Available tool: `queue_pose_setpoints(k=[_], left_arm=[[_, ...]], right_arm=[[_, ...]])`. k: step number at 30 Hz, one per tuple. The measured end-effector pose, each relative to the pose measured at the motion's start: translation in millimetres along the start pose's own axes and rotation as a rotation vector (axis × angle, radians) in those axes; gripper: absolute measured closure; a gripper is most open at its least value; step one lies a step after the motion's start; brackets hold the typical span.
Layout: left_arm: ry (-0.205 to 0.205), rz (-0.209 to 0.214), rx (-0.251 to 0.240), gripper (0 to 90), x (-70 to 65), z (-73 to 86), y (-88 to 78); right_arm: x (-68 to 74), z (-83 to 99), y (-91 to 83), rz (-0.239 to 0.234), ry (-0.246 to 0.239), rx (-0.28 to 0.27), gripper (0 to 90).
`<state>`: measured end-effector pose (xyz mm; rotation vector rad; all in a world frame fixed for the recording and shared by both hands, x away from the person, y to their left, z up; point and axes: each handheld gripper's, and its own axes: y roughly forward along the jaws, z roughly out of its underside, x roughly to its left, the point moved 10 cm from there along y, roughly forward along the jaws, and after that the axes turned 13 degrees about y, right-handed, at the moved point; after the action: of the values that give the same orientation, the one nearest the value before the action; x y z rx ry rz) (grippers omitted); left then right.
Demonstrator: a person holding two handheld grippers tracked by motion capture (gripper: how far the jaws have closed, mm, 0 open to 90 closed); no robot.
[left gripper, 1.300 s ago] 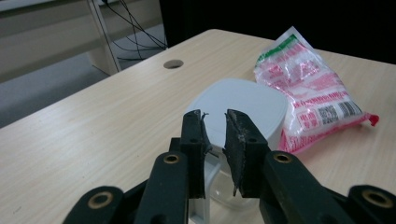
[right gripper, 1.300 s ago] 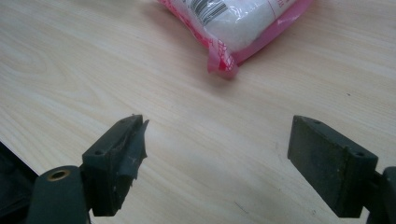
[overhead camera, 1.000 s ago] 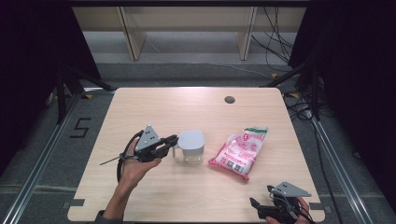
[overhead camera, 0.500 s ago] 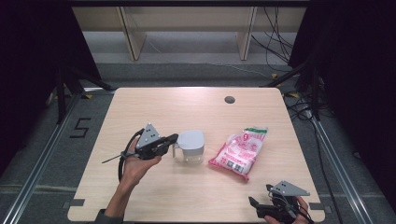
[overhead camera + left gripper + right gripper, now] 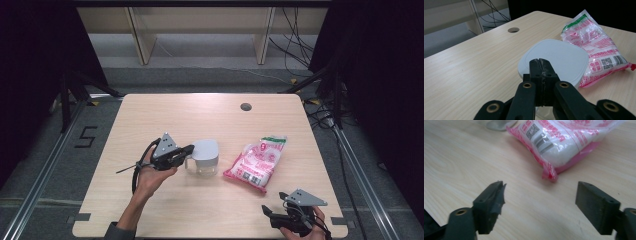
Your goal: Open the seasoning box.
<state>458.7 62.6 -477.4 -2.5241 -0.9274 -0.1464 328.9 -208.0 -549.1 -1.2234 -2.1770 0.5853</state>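
A clear container with a white lid [image 5: 206,150] stands at the middle of the wooden table [image 5: 200,115]. My left gripper [image 5: 189,149] reaches it from the left. In the left gripper view its jaws are pressed together, and its tips [image 5: 540,61] lie over the near rim of the lid [image 5: 564,55]; I see nothing between the pads. A pink and white bag [image 5: 257,161] lies to the right of the container. My right gripper [image 5: 267,216] rests low at the table's front right with its jaws wide apart and nothing between them [image 5: 540,187], the bag [image 5: 564,142] just ahead.
A round cable hole [image 5: 245,106] sits near the table's far edge. Bare wood lies to the left and in front of the container. Rails and cables run on the floor on both sides of the table.
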Motion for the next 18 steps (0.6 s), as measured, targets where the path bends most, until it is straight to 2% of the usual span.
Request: queue_pose_setpoints(k=[1,2,3,4,5,6,7,10,11,12,13,14,15,16,17,18], left_arm=[[0.001,0.003,-0.006,88.8,1.1,0.2,0.1],[0.001,0.003,-0.006,88.6,1.1,0.2,0.1],[0.009,-0.003,0.008,88.6,2.7,2.0,-0.9],[0.003,-0.007,0.008,88.6,3.6,2.5,-1.1],[-0.008,-0.003,0.002,88.6,4.2,2.7,-1.1],[-0.012,0.000,-0.002,88.6,4.1,2.8,-1.1],[0.012,0.001,-0.002,88.6,5.7,2.8,-1.4],[0.001,-0.005,0.003,88.6,4.3,3.0,-1.5],[-0.008,0.001,-0.001,88.6,4.0,2.9,-1.4],[-0.003,0.003,-0.002,88.6,4.7,3.2,-1.8],[-0.022,-0.003,-0.010,88.6,4.5,2.5,-1.6],[-0.021,0.000,-0.013,88.6,4.7,2.5,-1.6],[-0.028,0.001,-0.013,88.6,4.4,2.5,-1.5],[-0.024,0.005,-0.014,88.6,4.4,2.5,-1.5],[-0.003,0.005,-0.017,88.6,5.7,2.4,-1.5],[-0.018,0.003,-0.016,88.6,4.8,2.6,-1.6]], right_arm=[[3.4,0.6,-0.9,0.008,0.037,0.007,17.6],[3.4,0.6,-0.9,0.008,0.037,0.007,17.6],[4.1,-8.5,1.5,-0.010,-0.007,-0.039,16.7],[6.5,-12.4,1.7,-0.020,-0.009,-0.052,16.6],[10.5,-15.4,2.4,-0.021,0.012,-0.063,16.5],[10.2,-21.8,4.7,-0.026,-0.036,-0.074,16.4],[12.0,-24.1,6.4,-0.027,-0.040,-0.074,16.6],[19.3,-33.7,15.8,-0.041,-0.064,-0.069,17.2],[22.8,-35.3,18.6,-0.037,-0.044,-0.064,18.6],[24.2,-40.2,22.6,-0.049,-0.071,-0.071,20.1],[27.0,-44.1,26.8,-0.054,-0.069,-0.079,21.0],[28.4,-47.7,30.6,-0.056,-0.091,-0.077,23.0],[32.7,-51.4,34.7,-0.081,-0.095,-0.074,26.3],[33.4,-55.8,37.9,-0.074,-0.124,-0.076,29.2],[37.0,-60.2,42.4,-0.089,-0.129,-0.085,32.1],[40.3,-64.5,46.3,-0.109,-0.133,-0.087,35.1]])
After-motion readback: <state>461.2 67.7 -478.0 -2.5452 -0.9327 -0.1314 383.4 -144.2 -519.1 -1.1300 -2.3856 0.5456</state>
